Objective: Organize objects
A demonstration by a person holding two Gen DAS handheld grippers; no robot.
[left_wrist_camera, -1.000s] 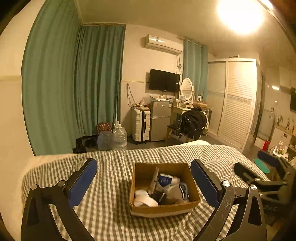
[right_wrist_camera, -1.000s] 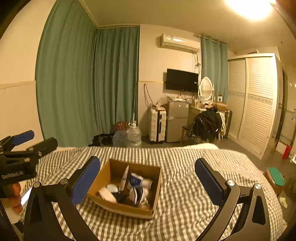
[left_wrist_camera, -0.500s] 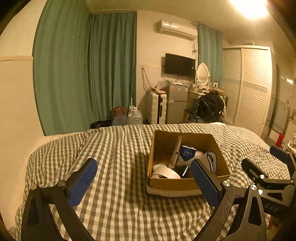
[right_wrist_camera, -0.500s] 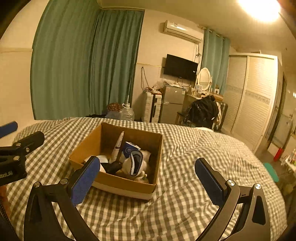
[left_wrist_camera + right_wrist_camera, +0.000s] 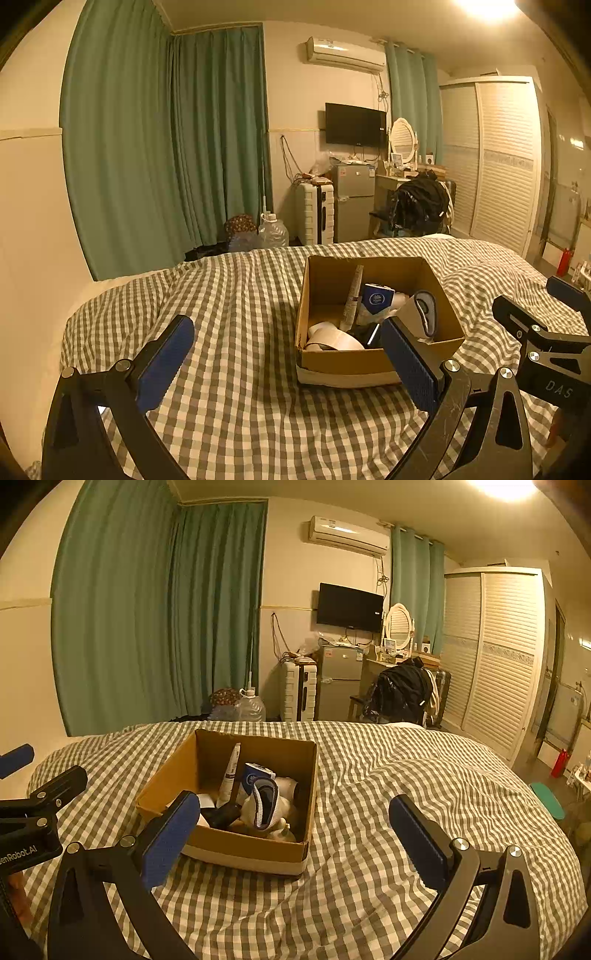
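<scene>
An open cardboard box (image 5: 332, 363) (image 5: 170, 775) sits on a grey checked bedspread (image 5: 236, 295) (image 5: 406, 775). Inside lie a white tube (image 5: 352, 295) (image 5: 231, 768), a blue carton (image 5: 376, 297) (image 5: 255, 775), a grey and white pouch (image 5: 264, 803) (image 5: 423, 314), a white roll (image 5: 332, 338) and a dark item (image 5: 223, 814). My left gripper (image 5: 288, 354) is open and empty, low over the bed just left of the box. Its right finger (image 5: 410, 362) overlaps the box's near corner. My right gripper (image 5: 295, 834) is open and empty, before the box's right front corner.
Beyond the bed stand green curtains (image 5: 166, 147), water jugs (image 5: 273, 230), a white suitcase (image 5: 316, 212), a small fridge (image 5: 351, 199), a chair with a black coat (image 5: 417, 205) and a slatted wardrobe (image 5: 506, 158). A wall (image 5: 29, 221) borders the bed's left side.
Both grippers have come lower and closer to the box, which now looks larger. The left view has swung left, so the box lies toward its right finger. Both stay open.
</scene>
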